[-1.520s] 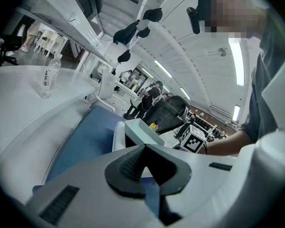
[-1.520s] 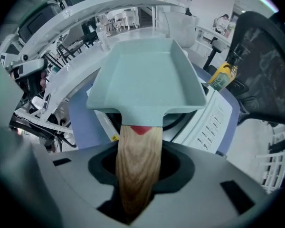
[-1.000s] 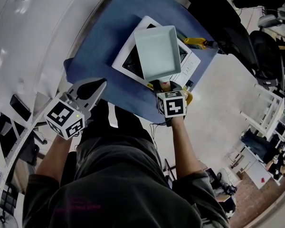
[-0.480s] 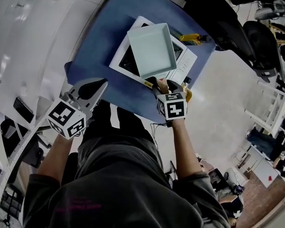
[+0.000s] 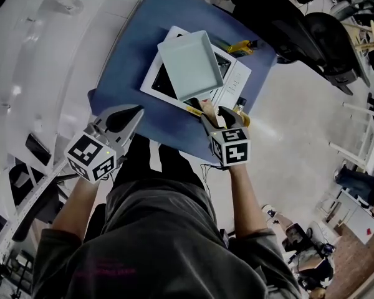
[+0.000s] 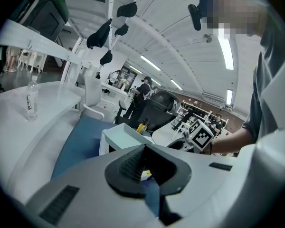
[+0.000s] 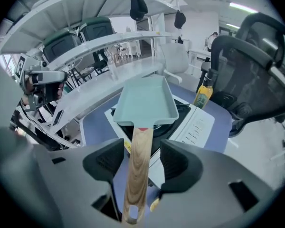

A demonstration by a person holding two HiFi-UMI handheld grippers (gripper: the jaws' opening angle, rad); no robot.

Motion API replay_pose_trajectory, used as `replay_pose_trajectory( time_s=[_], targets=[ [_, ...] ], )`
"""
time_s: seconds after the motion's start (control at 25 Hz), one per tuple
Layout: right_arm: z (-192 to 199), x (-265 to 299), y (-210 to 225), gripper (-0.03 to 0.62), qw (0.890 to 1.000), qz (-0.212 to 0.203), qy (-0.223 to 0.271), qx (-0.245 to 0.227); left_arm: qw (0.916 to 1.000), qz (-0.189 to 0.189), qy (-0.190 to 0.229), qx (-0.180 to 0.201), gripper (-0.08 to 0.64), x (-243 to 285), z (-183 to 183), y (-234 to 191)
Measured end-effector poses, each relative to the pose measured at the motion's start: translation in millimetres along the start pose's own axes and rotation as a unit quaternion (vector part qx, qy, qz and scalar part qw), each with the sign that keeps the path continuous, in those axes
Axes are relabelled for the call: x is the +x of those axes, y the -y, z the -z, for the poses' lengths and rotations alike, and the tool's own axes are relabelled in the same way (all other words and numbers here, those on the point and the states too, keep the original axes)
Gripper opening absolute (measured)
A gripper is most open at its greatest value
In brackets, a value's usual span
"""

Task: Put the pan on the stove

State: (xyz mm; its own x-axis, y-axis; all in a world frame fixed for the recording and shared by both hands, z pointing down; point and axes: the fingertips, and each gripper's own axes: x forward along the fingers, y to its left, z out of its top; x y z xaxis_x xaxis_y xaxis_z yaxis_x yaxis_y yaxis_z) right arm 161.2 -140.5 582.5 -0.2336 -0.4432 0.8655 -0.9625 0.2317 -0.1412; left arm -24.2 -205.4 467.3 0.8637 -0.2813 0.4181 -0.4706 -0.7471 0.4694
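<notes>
From up top, the pan (image 5: 188,66) sits on the stove (image 5: 235,83), and the stove sits on the blue desk (image 5: 128,61). The right claw (image 5: 213,112) is right at the end of the pan's handle, by the near edge of the desk. The left claw (image 5: 129,118) is off to the side by the desk's corner, well away from the pan.

In the left gripper view, the left claw is closed with nothing in it. The pan shows far past it.

In the right gripper view, the right claw's two sides have just been opening and are wide apart. The wooden handle (image 7: 135,170) lies between them, but no pad touches it.

I think the pan is down and this is the letting-go part. Next, the right claw should back away along the handle without bumping it.
</notes>
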Motion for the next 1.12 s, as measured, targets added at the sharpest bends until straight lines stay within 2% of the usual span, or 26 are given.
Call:
replay_pose_trajectory(
  time_s=[0.6,1.12],
  targets=[
    [-10.6,-70.2,-9.4,0.229,0.993,-0.036,0.113,0.022,0.9987,-0.001,0.012,0.050,0.002,-1.0,-23.5,49.6],
    [-51.8,-134.5,-22.9,0.116,0.976,-0.053,0.210,0.006,0.9950,-0.009,0.042,0.090,0.002,-9.5,-51.9,88.1]
  ],
)
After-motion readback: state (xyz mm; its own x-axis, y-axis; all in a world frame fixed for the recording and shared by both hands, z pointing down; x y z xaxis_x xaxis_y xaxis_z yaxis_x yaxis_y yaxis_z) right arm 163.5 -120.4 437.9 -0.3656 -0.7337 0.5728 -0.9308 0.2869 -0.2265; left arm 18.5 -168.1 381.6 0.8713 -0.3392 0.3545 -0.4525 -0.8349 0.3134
